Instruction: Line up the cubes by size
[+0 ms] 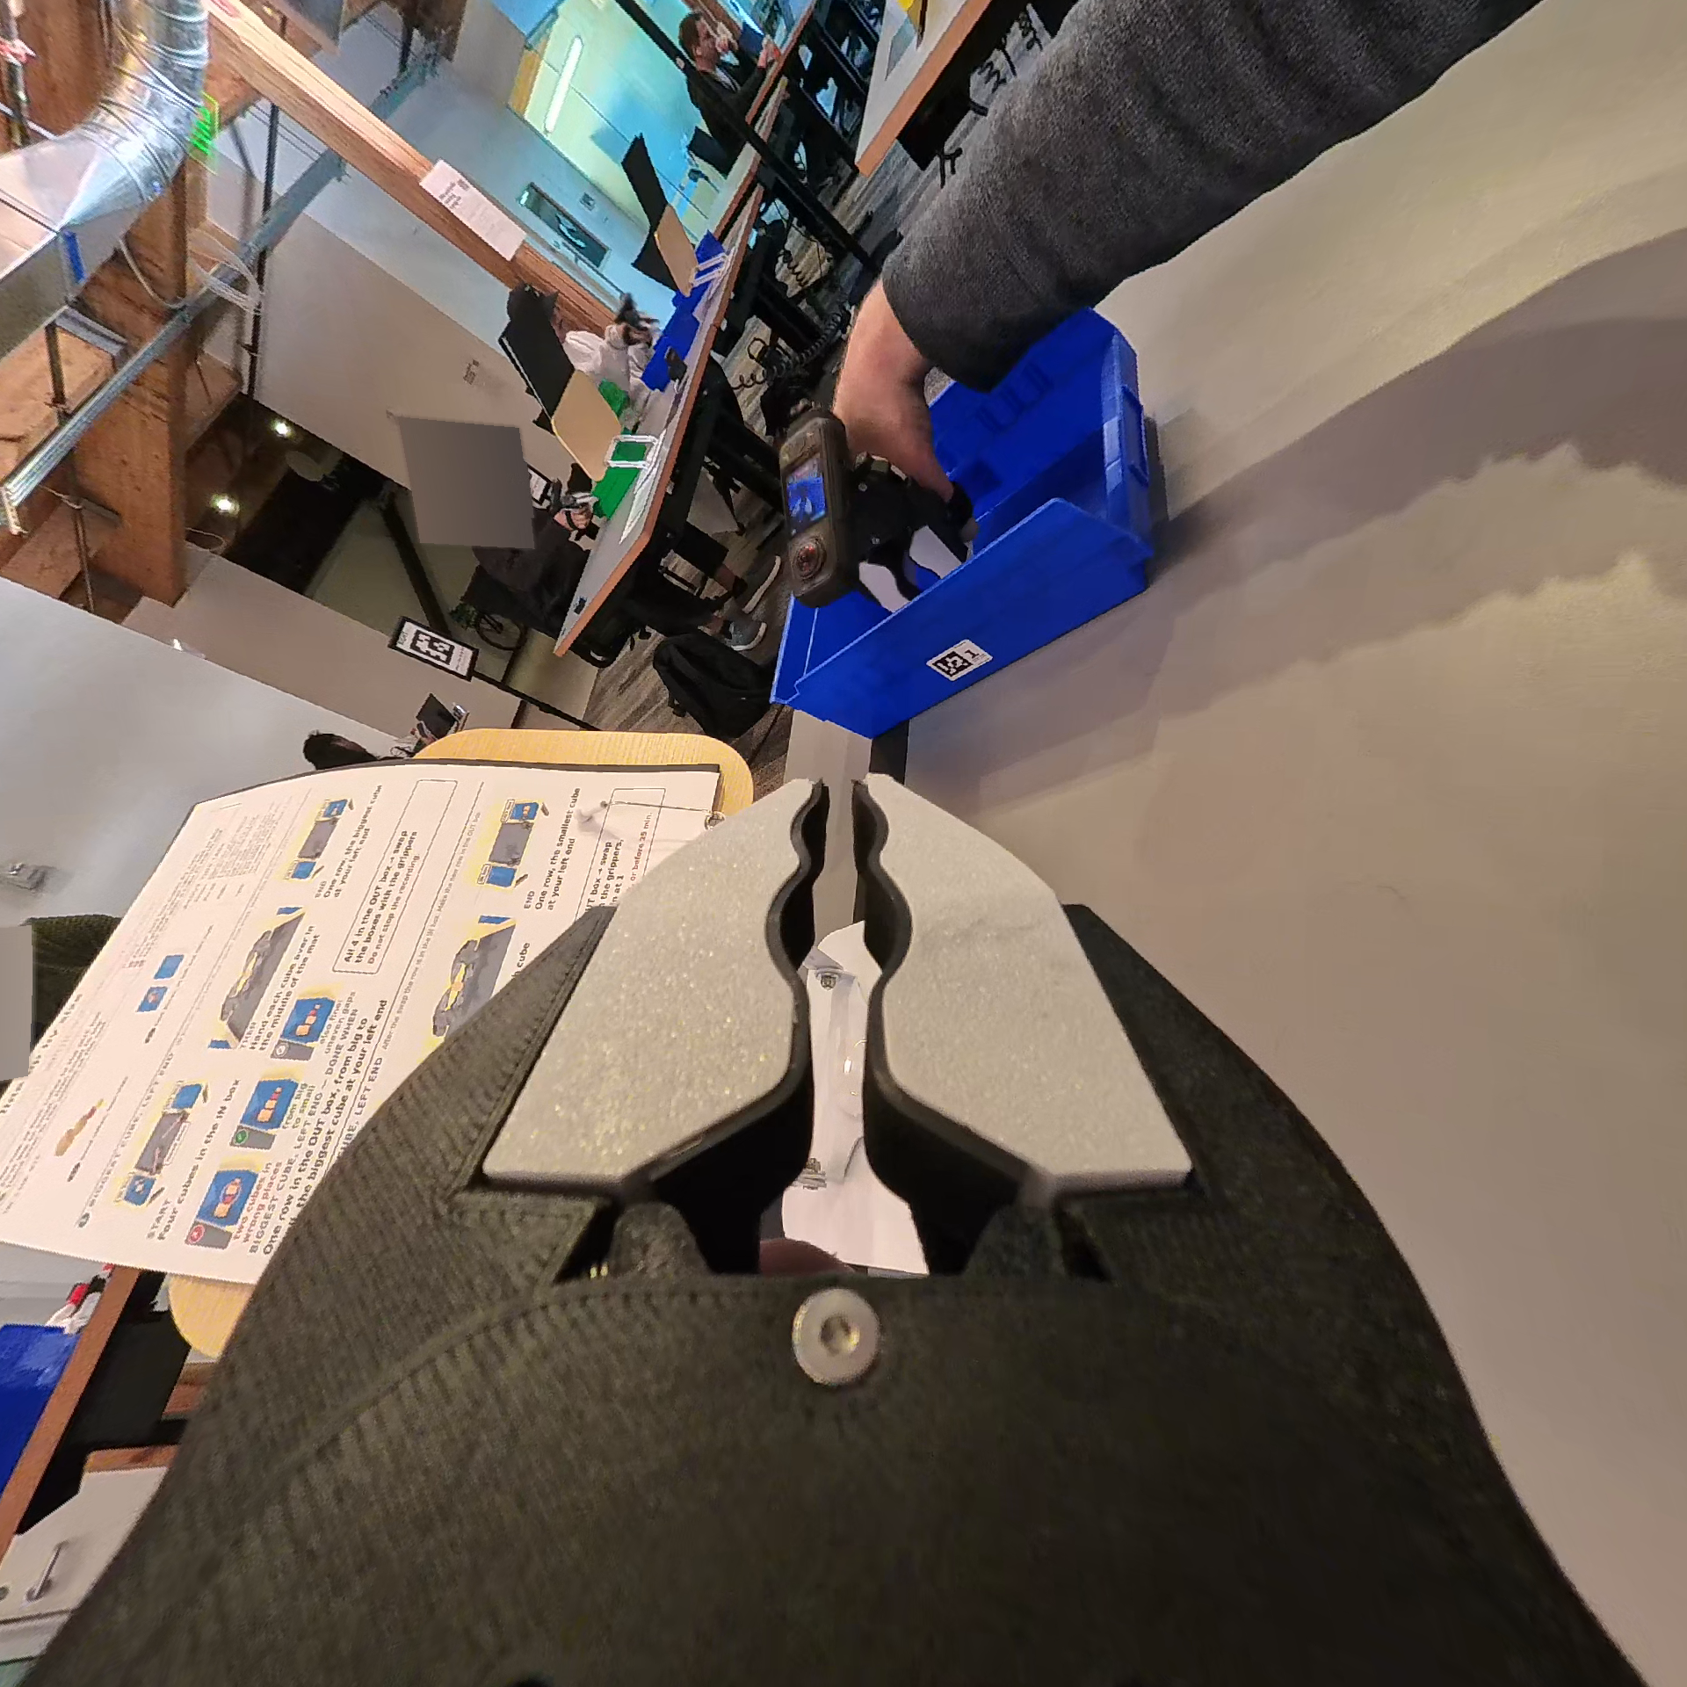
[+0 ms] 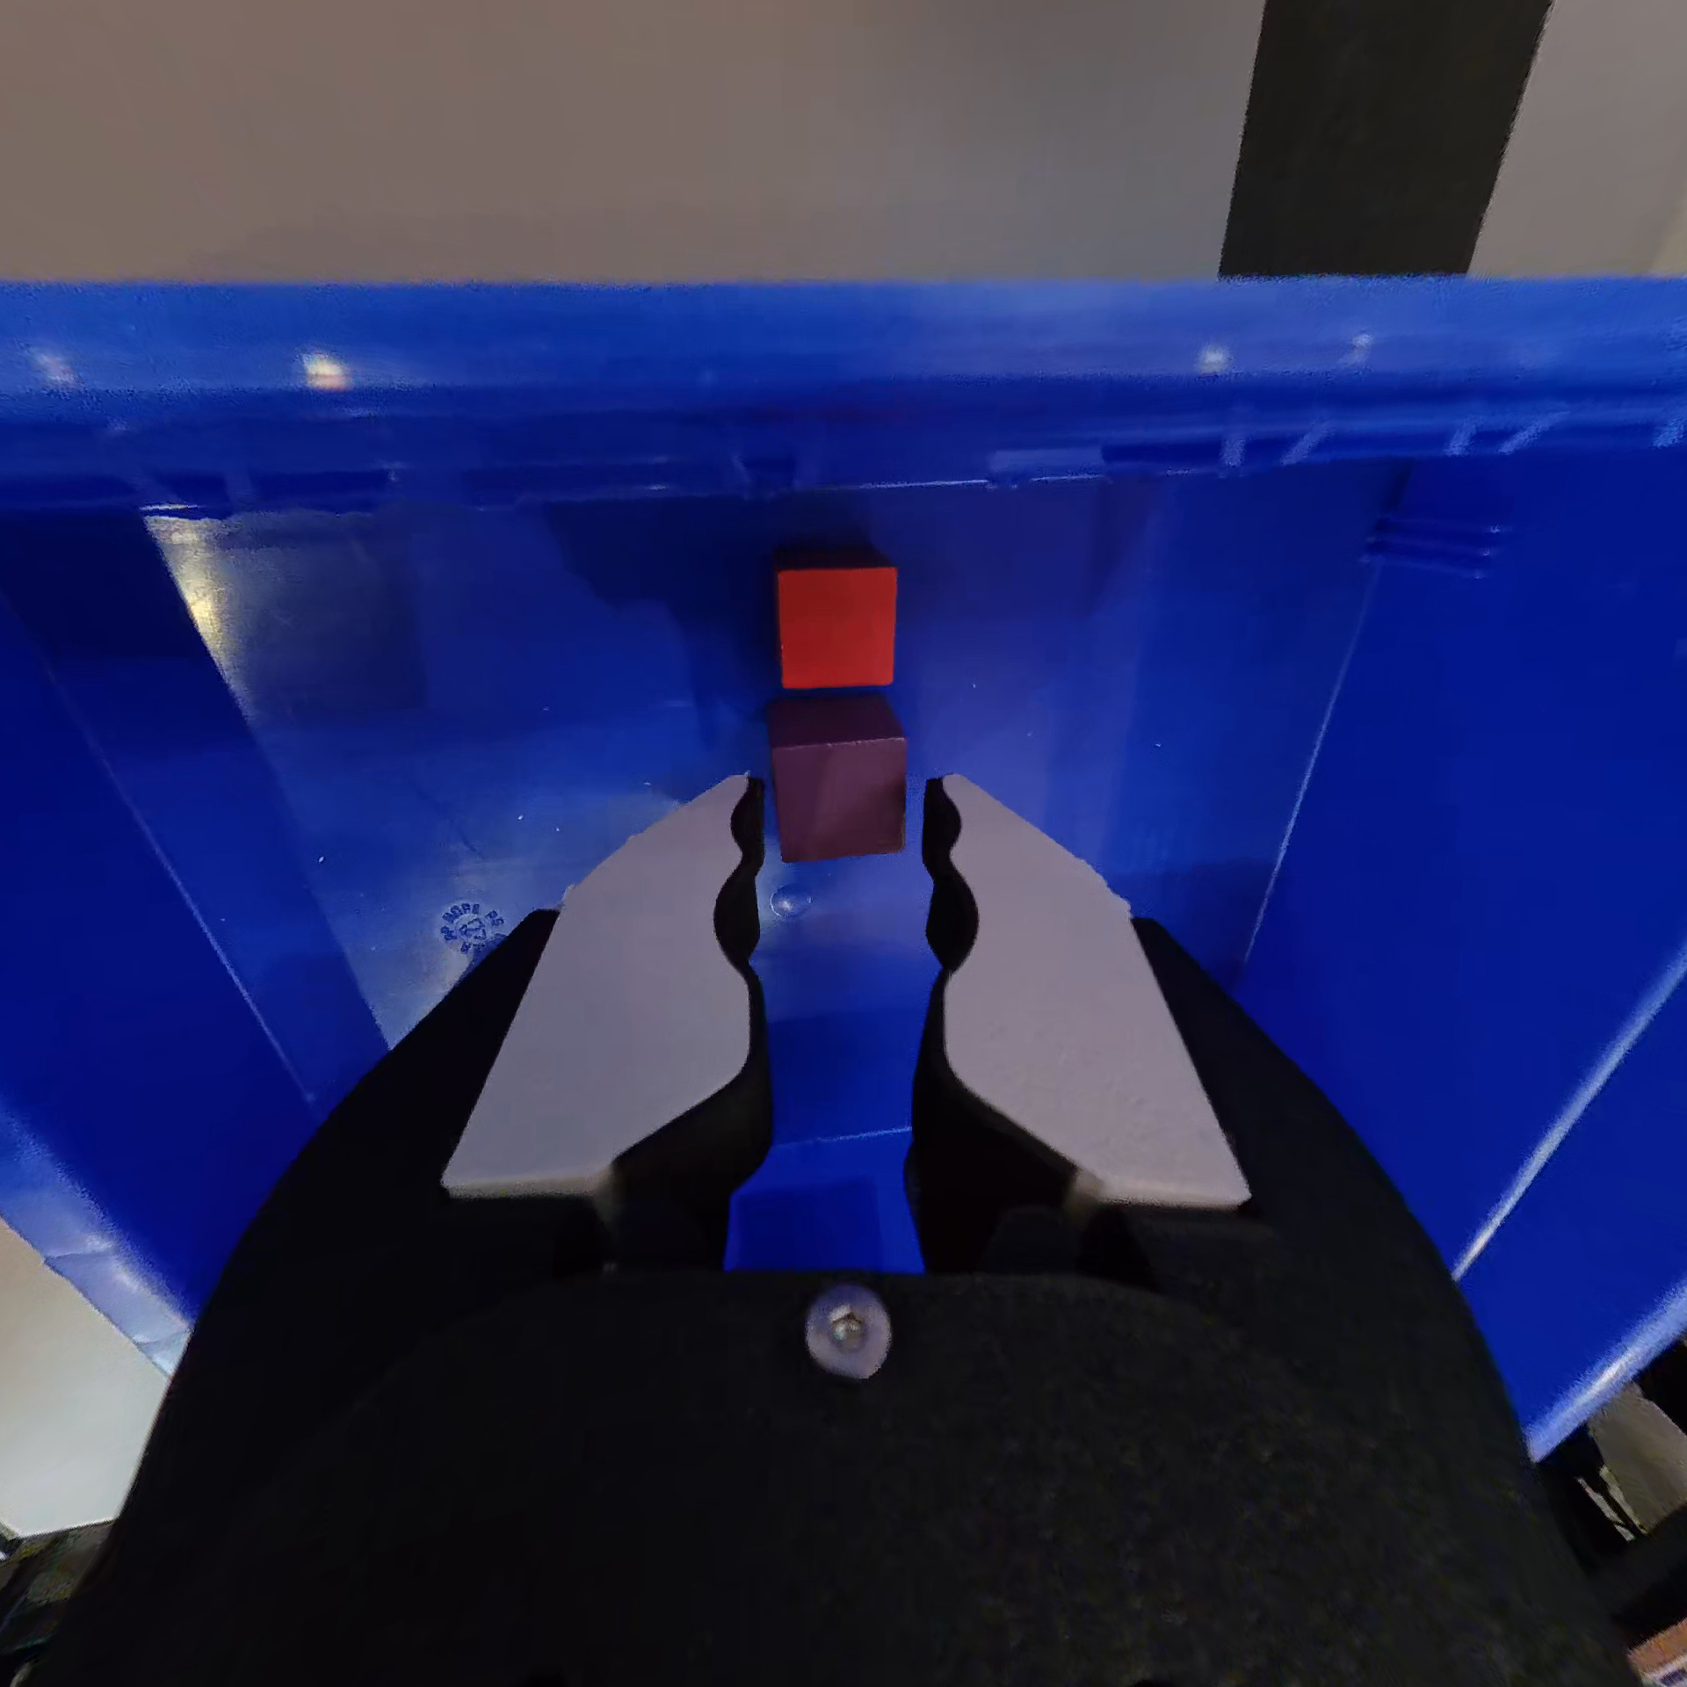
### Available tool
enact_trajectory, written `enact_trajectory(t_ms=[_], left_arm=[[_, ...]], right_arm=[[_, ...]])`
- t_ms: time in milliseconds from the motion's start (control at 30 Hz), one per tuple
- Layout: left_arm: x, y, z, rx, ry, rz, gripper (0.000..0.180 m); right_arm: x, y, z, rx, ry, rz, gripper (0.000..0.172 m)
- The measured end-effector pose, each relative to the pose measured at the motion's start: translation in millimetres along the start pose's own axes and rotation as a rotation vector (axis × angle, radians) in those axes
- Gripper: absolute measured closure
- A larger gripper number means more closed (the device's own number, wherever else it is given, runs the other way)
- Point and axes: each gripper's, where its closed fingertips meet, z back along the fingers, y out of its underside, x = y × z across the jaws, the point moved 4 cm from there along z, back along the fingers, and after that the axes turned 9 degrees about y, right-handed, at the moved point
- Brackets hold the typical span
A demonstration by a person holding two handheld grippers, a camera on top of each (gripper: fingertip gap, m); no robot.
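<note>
In the right wrist view a dark purple cube (image 2: 838, 803) and a red cube (image 2: 836, 630) stand in a line on the floor of a blue bin (image 2: 548, 383), the red one farther off. My right gripper (image 2: 840, 790) is open inside the bin. Its fingertips (image 2: 721, 812) flank the purple cube's near end, with a gap on each side. My left gripper (image 1: 840, 794) is shut with nothing between its fingers, held in the air off the grey table's (image 1: 1369, 822) edge. The left wrist view shows the right gripper (image 1: 922, 548) reaching into the bin (image 1: 913, 675), held by a hand.
A printed instruction sheet on a wooden clipboard (image 1: 365, 958) stands to the left of my left gripper. A grey sleeve (image 1: 1141, 183) reaches across the table to the bin. Desks, people and a backpack lie beyond the table edge. A black post (image 2: 1369, 137) stands behind the bin. My right fingertips sit around 45 cm from my left ones.
</note>
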Motion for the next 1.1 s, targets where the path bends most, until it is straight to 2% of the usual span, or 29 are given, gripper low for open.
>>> enact_trajectory(t_ms=[167, 300, 467, 533, 700, 800, 933, 1100], left_arm=[[2.6, 1.4, 3.8, 0.008, -0.014, 0.001, 0.175], [9.2, 4.8, 16.3, 0.026, -0.047, 0.010, 0.173], [23.4, 20.0, 46.8, 0.110, -0.141, 0.023, 0.167], [29.3, 30.3, 63.8, 0.177, -0.187, 0.031, 0.164], [38.3, 85.3, 115.7, 0.455, -0.293, 0.136, 0.158], [31.1, 123.3, 133.1, 0.574, -0.272, 0.220, 0.153], [13.3, 174.8, 130.3, 0.623, -0.172, 0.306, 0.150], [-4.9, 248.7, 125.9, 0.776, -0.023, 0.372, 0.143]], right_arm=[[-6.8, 0.6, 23.2, -0.040, 0.088, -0.041, 0.133], [-7.3, -5.3, 70.4, -0.097, 0.294, -0.086, 0.135], [23.4, -28.9, 138.4, -0.232, 0.555, -0.103, 0.140], [47.5, -46.7, 156.3, -0.307, 0.588, -0.081, 0.141], [112.8, -106.6, 172.1, -0.557, 0.558, -0.033, 0.144], [146.1, -143.5, 163.7, -0.654, 0.513, 0.009, 0.144], [181.3, -190.9, 147.3, -0.819, 0.410, 0.004, 0.145], [215.0, -230.1, 125.1, -0.975, 0.316, -0.048, 0.146]])
